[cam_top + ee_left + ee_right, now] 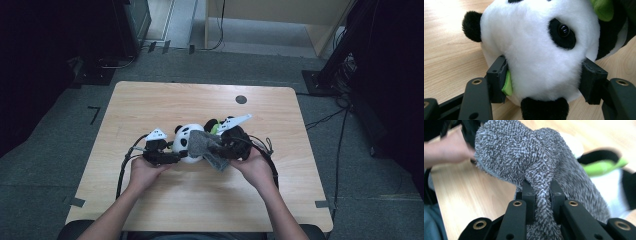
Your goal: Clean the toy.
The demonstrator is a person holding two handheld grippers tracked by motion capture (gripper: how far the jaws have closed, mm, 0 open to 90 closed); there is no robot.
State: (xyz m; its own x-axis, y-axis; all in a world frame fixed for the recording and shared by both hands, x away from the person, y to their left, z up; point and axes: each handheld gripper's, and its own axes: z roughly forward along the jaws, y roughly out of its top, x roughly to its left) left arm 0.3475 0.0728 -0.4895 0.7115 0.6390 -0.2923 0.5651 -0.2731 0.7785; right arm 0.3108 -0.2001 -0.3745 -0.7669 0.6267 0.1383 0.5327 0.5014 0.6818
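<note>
A person seated at a light wooden table [150,107] works a plush panda [186,142] and a grey fuzzy sock [206,145] with two hand-held grippers, all gathered just below the tabletop's centre in the high view. The left gripper [172,157], coming in from about 8 o'clock of the toy, has its black jaws clamped on either side of the panda's white head [536,50]; in the left gripper view the head bulges between the pads, one black eye patch at 2 o'clock, a black ear [472,26] at 10 o'clock, and a sliver of green fabric [507,83] pressed against the inside of one jaw. The right gripper [222,149], reaching in from 4 o'clock, pinches a narrow fold of the sock [541,192] tightly between its jaws, the rest of the sock ballooning above them and draped over the panda, hiding much of its body. Behind the sock, at 3 o'clock in the right gripper view, a green patch [602,166] of the toy shows, blurred. A round dark grommet [241,99] sits at the table's far edge, around 1 o'clock of the toy. Cables [340,145] trail over the grey carpet beside the table.
</note>
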